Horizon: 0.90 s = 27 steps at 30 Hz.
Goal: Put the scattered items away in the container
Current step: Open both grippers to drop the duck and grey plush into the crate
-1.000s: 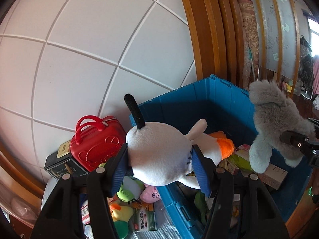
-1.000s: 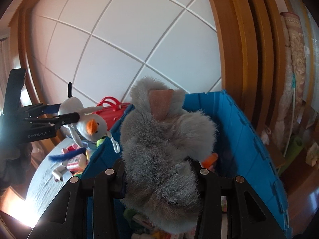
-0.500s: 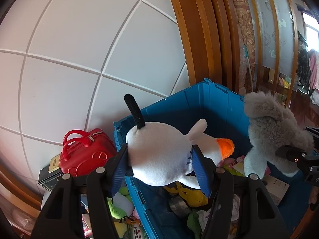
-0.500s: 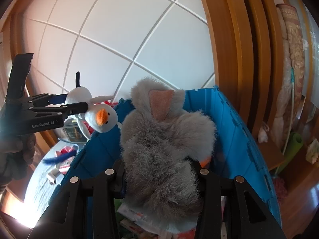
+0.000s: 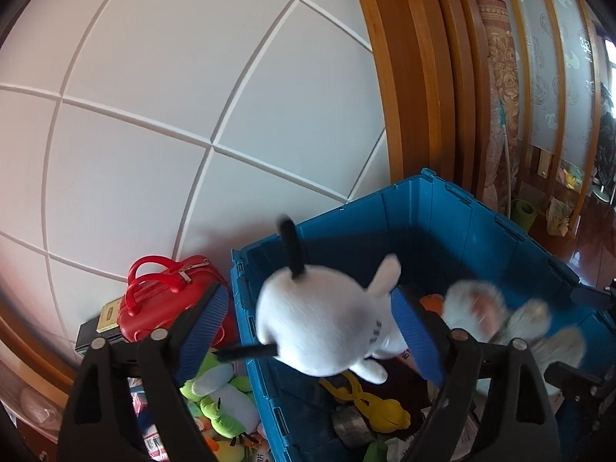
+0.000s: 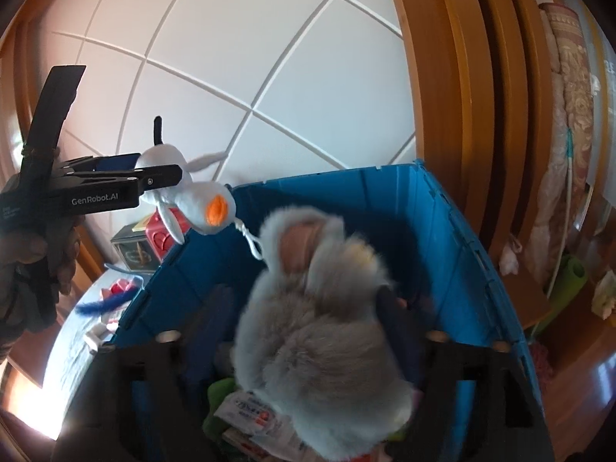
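Observation:
My left gripper (image 5: 308,294) hangs over the left end of the blue bin (image 5: 442,223). Its jaws are opening, and the white duck plush (image 5: 327,327) with a black tail is blurred between the blue pads, loose from the left pad. In the right wrist view the duck (image 6: 196,208) sags from the left gripper (image 6: 154,177) above the bin wall (image 6: 385,200). My right gripper (image 6: 300,300) is over the bin with its jaws opening wide. The fluffy grey plush (image 6: 319,346) is blurred between the fingers, free of both, and also shows as the grey plush (image 5: 496,315) at the right.
A red case (image 5: 169,296) and a dark box (image 5: 92,331) stand against the white panelled wall left of the bin. Green and white plush toys (image 5: 219,396) lie beside the bin. A yellow toy (image 5: 369,404) and boxes (image 6: 250,415) lie inside. A wooden door frame (image 5: 415,77) rises behind.
Both pairs of jaws have spread apart. The duck and the grey plush have come loose and blur downward toward the bin. My left gripper has shifted right, further over the bin.

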Each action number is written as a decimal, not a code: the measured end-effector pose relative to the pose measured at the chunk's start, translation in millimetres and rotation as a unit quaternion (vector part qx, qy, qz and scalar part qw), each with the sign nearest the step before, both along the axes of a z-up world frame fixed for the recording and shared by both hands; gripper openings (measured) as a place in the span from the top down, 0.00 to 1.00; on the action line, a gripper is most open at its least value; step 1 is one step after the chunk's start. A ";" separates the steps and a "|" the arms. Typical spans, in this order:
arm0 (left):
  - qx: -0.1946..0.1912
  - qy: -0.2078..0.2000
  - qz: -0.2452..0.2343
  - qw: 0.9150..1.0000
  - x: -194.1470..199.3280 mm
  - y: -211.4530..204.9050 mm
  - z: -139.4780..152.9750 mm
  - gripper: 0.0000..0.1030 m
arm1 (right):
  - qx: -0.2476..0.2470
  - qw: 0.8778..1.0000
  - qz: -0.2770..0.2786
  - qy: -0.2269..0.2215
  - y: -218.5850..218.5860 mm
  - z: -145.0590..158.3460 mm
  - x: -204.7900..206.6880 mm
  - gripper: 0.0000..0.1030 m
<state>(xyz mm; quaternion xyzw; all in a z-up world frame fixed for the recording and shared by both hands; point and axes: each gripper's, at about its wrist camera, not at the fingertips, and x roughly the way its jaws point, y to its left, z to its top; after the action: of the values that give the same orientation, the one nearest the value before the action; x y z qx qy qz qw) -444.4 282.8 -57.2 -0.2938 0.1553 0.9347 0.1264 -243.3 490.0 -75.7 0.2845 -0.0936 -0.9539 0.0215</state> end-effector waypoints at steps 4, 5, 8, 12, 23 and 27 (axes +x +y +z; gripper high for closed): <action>0.011 -0.018 0.008 1.000 -1.5 -10.6 -6.1 0.04 | 0.003 1.000 0.002 -0.002 0.1 -4.4 -4.7 0.00; 0.011 -0.020 0.009 1.000 -0.2 -13.5 -8.1 0.04 | 0.003 1.000 0.001 -0.002 0.1 -5.6 -5.5 0.00; 0.014 -0.026 0.016 0.999 5.4 -25.2 -13.0 0.04 | 0.002 1.000 0.003 -0.005 -2.1 -5.8 -6.8 0.00; 0.020 -0.036 0.033 0.999 14.3 -48.2 -18.9 0.04 | 0.005 1.000 0.014 -0.003 -9.0 -1.0 -6.1 0.00; 0.045 -0.051 0.093 0.993 61.6 -128.6 -27.8 0.04 | 0.030 0.998 0.054 0.011 -56.8 16.2 2.9 0.00; 0.051 -0.055 0.100 0.992 81.6 -152.9 -36.4 0.04 | 0.043 0.996 0.071 0.011 -78.3 22.4 5.5 0.00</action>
<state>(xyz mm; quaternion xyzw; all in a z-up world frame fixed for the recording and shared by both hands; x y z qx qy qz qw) -362.8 129.9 -93.5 -0.3518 0.0697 0.9318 0.0555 -237.9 411.7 -53.3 0.2808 -0.0317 -0.9560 0.0784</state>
